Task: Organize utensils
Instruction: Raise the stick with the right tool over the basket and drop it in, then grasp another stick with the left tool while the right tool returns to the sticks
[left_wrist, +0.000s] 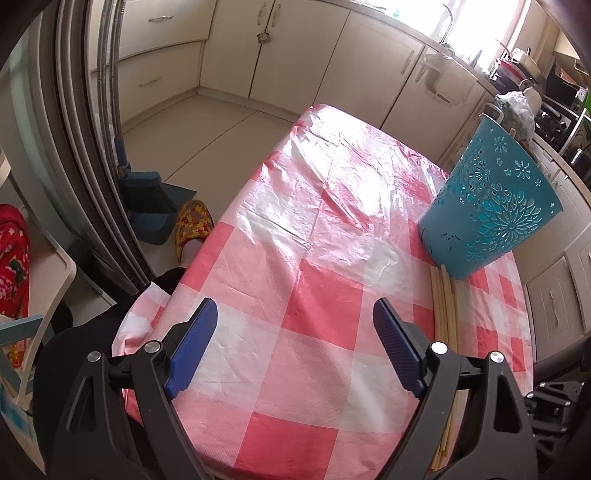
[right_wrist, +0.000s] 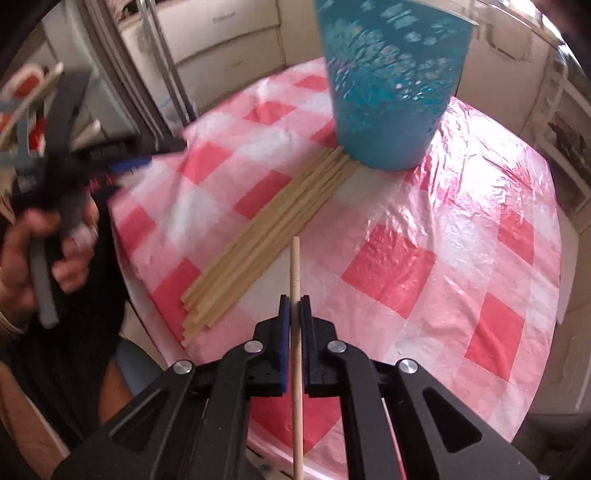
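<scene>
A teal perforated utensil holder stands on the red-and-white checked table; it also shows in the right wrist view. A bundle of several pale wooden chopsticks lies flat, its far ends touching the holder's base; it shows at the right in the left wrist view. My right gripper is shut on one chopstick, held above the table just right of the bundle. My left gripper is open and empty above the table's near left part; it appears blurred in the right wrist view.
The table's left edge is close under my left gripper. A fridge, a dustpan and a slippered foot are on the left. Kitchen cabinets and a cluttered counter lie behind.
</scene>
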